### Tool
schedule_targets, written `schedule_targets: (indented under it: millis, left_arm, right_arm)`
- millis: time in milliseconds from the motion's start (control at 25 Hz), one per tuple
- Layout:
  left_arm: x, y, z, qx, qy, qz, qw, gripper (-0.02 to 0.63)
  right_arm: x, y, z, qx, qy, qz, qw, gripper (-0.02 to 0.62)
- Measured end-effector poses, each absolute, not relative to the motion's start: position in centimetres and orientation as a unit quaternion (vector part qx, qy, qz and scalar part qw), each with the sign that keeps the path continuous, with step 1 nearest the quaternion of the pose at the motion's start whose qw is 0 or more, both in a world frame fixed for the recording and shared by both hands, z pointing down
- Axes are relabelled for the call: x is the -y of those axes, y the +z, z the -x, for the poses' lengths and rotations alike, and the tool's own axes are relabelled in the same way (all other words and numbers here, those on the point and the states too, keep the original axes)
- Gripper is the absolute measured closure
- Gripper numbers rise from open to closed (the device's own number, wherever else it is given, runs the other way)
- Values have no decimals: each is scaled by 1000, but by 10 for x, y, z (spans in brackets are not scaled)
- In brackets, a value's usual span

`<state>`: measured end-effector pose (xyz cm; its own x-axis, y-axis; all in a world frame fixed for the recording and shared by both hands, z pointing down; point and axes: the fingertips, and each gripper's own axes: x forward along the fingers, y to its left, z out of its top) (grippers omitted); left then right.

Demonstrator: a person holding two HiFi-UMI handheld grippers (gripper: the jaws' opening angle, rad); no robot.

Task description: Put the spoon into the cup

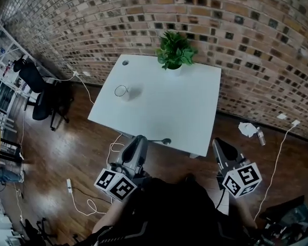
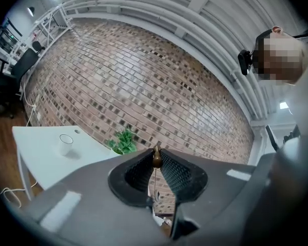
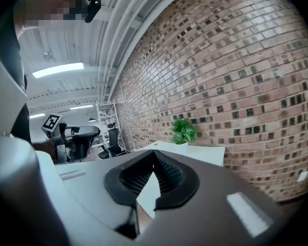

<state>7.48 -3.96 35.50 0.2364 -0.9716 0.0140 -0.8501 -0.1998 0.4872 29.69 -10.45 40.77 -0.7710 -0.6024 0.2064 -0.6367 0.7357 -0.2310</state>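
The left gripper, clamped on the spoon seemingly by its handle end, sits at the near edge of the table, well apart from the cup: carry it over the rim, then tip downward; the right gripper is closed, empty.

The thin metal spoon is clamped between the fingers of the left gripper. In the head view it lies level and crosswise, its dark bowl over the near edge of the white counter. The white cylindrical cup stands upright near the counter's left edge, mouth up, well apart from the spoon.
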Motion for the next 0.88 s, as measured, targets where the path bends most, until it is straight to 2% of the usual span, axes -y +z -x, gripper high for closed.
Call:
schedule_targets:
  millis: [280, 440, 560, 880]
  left_arm:
    - [57, 372, -26, 570, -163, -773, 225, 569]
    - [59, 374, 18, 545, -155, -793, 224, 569]
    - [65, 379, 54, 540, -166, -791, 233, 569]
    - [74, 389, 110, 516, -163, -804, 248, 569]
  right_arm:
    - [112, 416, -244, 922, 131, -355, 84, 589]
    - [102, 408, -198, 913, 153, -373, 63, 589]
    - [100, 411, -161, 911, 150, -377, 76, 589]
    - [106, 402, -107, 898, 150, -409, 56, 589]
